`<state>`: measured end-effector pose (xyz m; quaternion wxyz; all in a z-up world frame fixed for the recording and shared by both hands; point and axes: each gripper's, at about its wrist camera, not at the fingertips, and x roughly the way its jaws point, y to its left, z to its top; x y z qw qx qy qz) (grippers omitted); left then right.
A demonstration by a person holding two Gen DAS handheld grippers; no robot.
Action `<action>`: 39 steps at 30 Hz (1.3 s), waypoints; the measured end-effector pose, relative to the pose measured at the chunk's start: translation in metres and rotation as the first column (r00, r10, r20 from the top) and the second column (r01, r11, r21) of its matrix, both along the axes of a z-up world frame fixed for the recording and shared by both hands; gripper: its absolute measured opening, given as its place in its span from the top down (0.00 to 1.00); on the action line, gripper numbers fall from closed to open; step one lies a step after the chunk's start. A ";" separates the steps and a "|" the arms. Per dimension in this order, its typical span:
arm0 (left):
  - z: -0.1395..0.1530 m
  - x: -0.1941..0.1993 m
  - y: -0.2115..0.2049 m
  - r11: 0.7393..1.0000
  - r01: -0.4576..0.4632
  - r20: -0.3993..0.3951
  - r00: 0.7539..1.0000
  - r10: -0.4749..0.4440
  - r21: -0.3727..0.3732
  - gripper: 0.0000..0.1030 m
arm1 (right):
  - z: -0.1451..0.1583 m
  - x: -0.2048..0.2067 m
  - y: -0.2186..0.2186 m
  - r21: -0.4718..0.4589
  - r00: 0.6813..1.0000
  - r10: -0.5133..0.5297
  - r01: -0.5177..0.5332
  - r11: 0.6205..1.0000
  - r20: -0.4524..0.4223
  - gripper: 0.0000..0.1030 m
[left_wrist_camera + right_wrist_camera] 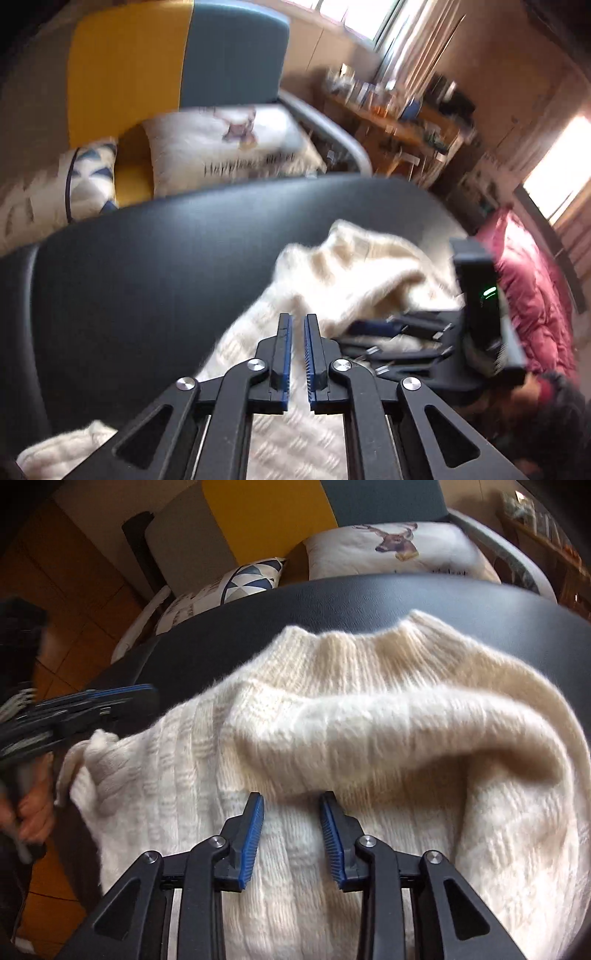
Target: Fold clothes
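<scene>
Cream chunky-knit sweater (332, 720) lies rumpled on the dark round table (480, 602), soft and floppy. My right gripper (291, 834) hovers open over its fold; my left gripper (296, 354), nearly closed, grips nothing. I'd pinch the ribbed collar.

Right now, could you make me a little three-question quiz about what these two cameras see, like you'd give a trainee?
1. True or false: the cream knit sweater lies on a dark table.
2. Multiple choice: what is printed on the white cushion behind the table? A) a deer head B) a sailboat C) a sunflower
3. Fill in: the right gripper has its jaws ____ over the sweater, gripping nothing.

Key:
1. True
2. A
3. open; the left gripper shows only a narrow gap, with no cloth between its fingers.
</scene>
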<state>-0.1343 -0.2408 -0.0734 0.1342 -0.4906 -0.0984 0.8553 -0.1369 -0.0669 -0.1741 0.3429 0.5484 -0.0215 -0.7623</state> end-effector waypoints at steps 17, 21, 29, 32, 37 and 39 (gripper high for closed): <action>-0.039 -0.054 0.025 0.995 0.084 0.079 0.994 -0.079 -0.057 0.89 | 0.004 -0.012 -0.005 -0.058 0.996 -0.052 0.048 0.997 -0.067 0.69; 0.001 -0.026 0.042 0.923 -0.059 -0.162 0.987 -0.004 -0.379 0.88 | 0.009 -0.010 -0.032 0.066 0.982 0.000 0.013 0.998 -0.186 0.69; 0.001 0.024 -0.049 0.972 -0.168 -0.039 0.986 0.163 -0.164 0.82 | 0.016 -0.013 -0.043 0.169 0.980 0.052 -0.019 0.985 -0.192 0.69; -0.004 0.084 -0.135 0.915 -0.373 -0.004 0.926 0.377 -0.151 0.76 | 0.028 -0.006 -0.044 0.149 0.978 0.056 -0.026 0.988 -0.200 0.69; -0.021 0.185 -0.257 0.711 -0.622 0.007 0.751 0.660 -0.329 0.73 | 0.054 0.031 -0.066 0.085 0.970 0.121 -0.105 0.991 -0.209 0.69; -0.031 0.227 -0.294 0.648 -0.688 0.026 0.679 0.734 -0.327 0.62 | 0.053 0.041 -0.077 0.074 0.975 0.129 -0.118 0.990 -0.182 0.69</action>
